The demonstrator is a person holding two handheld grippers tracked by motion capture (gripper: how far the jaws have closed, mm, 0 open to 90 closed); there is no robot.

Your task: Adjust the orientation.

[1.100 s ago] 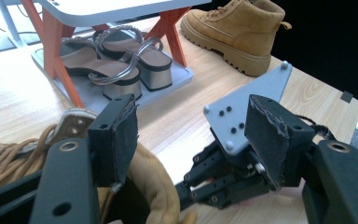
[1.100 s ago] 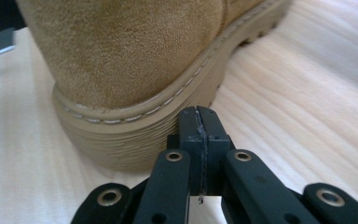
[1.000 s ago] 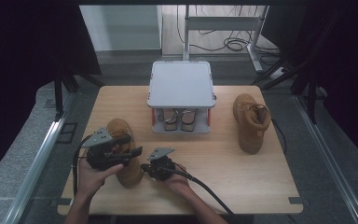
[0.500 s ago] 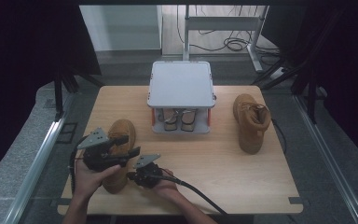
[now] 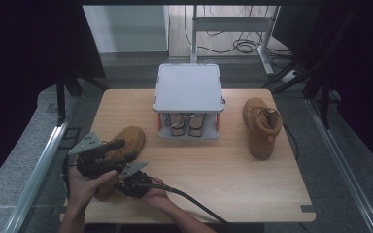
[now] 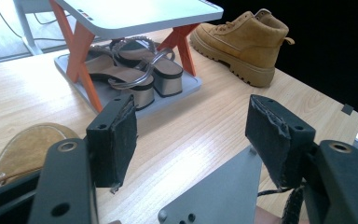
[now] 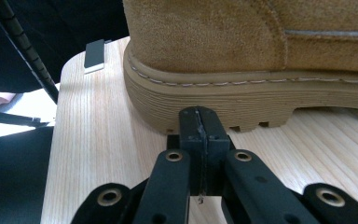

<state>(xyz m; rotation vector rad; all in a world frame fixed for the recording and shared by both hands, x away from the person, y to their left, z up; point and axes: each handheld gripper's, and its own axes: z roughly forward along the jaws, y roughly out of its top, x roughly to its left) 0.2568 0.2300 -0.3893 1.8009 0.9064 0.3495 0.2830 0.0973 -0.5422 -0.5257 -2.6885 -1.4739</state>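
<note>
Wooden table point(image 5: 233, 179) served as the work surface, with dark surroundings and grey floor beyond. Two grippers were present at the near left corner. Left gripper point(image 5: 121, 150) was held over the near boot point(image 5: 128, 141), jaws standing wide apart with nothing between the pads point(image 6: 116, 140). Right gripper point(image 7: 199, 135) had its jaws pressed fully together, gripping nothing, its tip touching or just short of that boot's sole edge point(image 7: 242, 100); contact could not be confirmed. Two tan boots were counted: the near one at the table's left, the second point(image 5: 262, 126) well apart at the right. One grey rack point(image 5: 189, 90) stood at centre rear, with two sandals point(image 6: 135, 70) on its lower shelf.
</note>
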